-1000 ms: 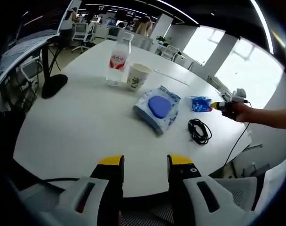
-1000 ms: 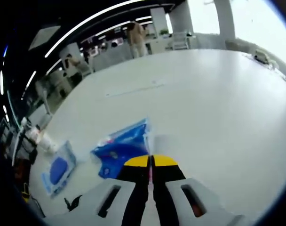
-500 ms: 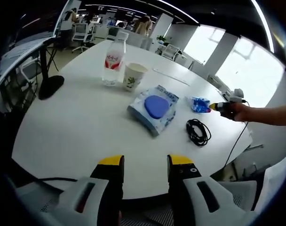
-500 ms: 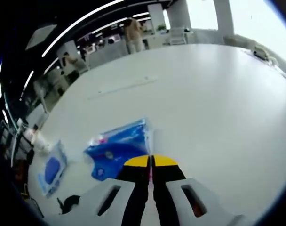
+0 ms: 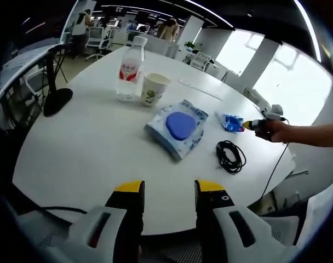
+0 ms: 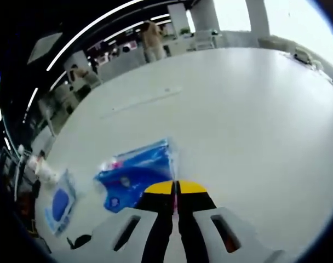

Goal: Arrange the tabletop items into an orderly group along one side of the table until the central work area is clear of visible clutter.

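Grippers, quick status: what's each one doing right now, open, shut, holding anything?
Left gripper: open, holding nothing, above the near table edge.
Right gripper: jaws together, pinching the edge of the blue packet.

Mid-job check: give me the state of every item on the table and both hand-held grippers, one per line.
Water bottle: upright, capped.
Paper cup: upright, beside the bottle.
Wipes pack: lying flat, lid closed.
Black cable: loosely coiled, lying free.
Blue packet: on the table, its edge pinched by the right gripper.
Left hand-held gripper: open, empty.
Right hand-held gripper: shut on the packet.
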`<action>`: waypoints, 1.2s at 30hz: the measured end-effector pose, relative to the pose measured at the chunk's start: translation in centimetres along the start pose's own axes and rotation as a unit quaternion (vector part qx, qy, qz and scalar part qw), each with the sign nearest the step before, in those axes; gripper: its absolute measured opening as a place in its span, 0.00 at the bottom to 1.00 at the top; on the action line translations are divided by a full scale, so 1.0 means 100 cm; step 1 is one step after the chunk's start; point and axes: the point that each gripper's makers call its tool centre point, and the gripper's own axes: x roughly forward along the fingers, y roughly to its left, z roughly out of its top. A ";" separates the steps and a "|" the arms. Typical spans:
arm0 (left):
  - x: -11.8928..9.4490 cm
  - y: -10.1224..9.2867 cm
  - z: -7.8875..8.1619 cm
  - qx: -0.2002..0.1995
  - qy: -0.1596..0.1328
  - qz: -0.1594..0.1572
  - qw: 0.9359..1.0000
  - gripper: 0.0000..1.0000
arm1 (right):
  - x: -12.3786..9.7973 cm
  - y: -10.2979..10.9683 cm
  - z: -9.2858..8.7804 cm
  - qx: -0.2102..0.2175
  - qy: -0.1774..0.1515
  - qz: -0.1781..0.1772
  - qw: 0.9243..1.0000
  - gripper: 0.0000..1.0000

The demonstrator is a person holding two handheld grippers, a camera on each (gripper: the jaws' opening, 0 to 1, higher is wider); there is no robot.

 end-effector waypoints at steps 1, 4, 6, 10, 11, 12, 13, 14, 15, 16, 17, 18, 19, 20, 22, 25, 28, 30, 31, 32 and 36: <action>0.000 -0.001 0.000 -0.002 -0.001 0.000 1.000 0.35 | 0.001 0.001 -0.001 -0.001 0.002 0.002 1.000 0.00; 0.001 -0.002 -0.002 -0.003 0.000 0.002 1.000 0.35 | 0.001 0.000 -0.003 -0.004 0.006 0.001 1.000 0.00; 0.001 -0.003 -0.003 -0.006 0.000 0.002 1.000 0.35 | 0.001 -0.001 -0.006 -0.008 0.011 0.001 1.000 0.00; 0.002 -0.004 -0.006 -0.009 0.002 0.002 1.000 0.35 | -0.001 -0.003 -0.009 -0.007 0.014 0.001 1.000 0.00; 0.002 -0.004 -0.007 -0.011 0.003 0.001 1.000 0.35 | -0.002 -0.004 -0.009 -0.008 0.014 0.001 1.000 0.00; 0.003 -0.004 -0.007 -0.011 0.003 0.001 1.000 0.35 | -0.002 -0.004 -0.010 -0.011 0.015 0.003 1.000 0.01; 0.003 -0.005 -0.008 -0.011 0.003 0.000 1.000 0.34 | -0.003 -0.004 -0.010 -0.012 0.015 0.004 1.000 0.01; 0.004 -0.005 -0.008 -0.012 0.004 0.000 1.000 0.34 | -0.005 -0.005 -0.010 -0.013 0.014 0.003 1.000 0.01; 0.004 -0.005 -0.008 -0.012 0.004 0.000 1.000 0.34 | -0.006 -0.006 -0.010 -0.014 0.013 0.002 1.000 0.01; 0.004 -0.005 -0.007 -0.013 0.004 -0.001 1.000 0.34 | -0.007 -0.007 -0.009 -0.013 0.011 0.003 1.000 0.02; 0.005 -0.006 -0.006 -0.015 0.003 -0.002 1.000 0.34 | -0.007 -0.006 -0.009 -0.010 0.010 0.006 1.000 0.03; 0.005 -0.006 -0.006 -0.016 0.002 -0.003 1.000 0.34 | -0.008 -0.006 -0.008 -0.014 0.008 0.008 1.000 0.04; 0.006 -0.007 -0.005 -0.016 0.002 -0.004 1.000 0.34 | -0.009 -0.006 -0.008 -0.015 0.007 0.007 1.000 0.04; 0.006 -0.007 -0.004 -0.016 0.002 -0.004 1.000 0.34 | -0.011 -0.007 -0.007 -0.016 0.007 0.007 1.000 0.04; 0.007 -0.008 -0.003 -0.014 0.002 -0.006 1.000 0.34 | -0.011 -0.008 -0.006 -0.016 0.004 0.008 1.000 0.05; 0.009 -0.011 -0.001 -0.011 0.003 -0.013 1.000 0.34 | -0.016 -0.007 -0.008 -0.020 0.002 0.008 1.000 0.05; 0.011 -0.013 0.001 -0.004 0.005 -0.017 1.000 0.34 | -0.018 -0.009 -0.011 -0.021 0.004 0.007 1.000 0.05; 0.012 -0.014 0.002 -0.002 0.004 -0.021 1.000 0.34 | -0.020 -0.011 -0.013 -0.018 0.005 0.005 1.000 0.05; 0.012 -0.014 0.002 0.000 0.005 -0.022 1.000 0.34 | -0.021 -0.010 -0.014 -0.019 0.005 0.005 1.000 0.05; 0.013 -0.014 0.002 0.000 0.006 -0.023 1.000 0.34 | -0.022 -0.010 -0.014 -0.019 0.005 0.005 1.000 0.05; 0.014 -0.014 0.002 -0.002 0.008 -0.027 1.000 0.34 | -0.026 -0.008 -0.021 -0.027 0.008 0.004 1.000 0.05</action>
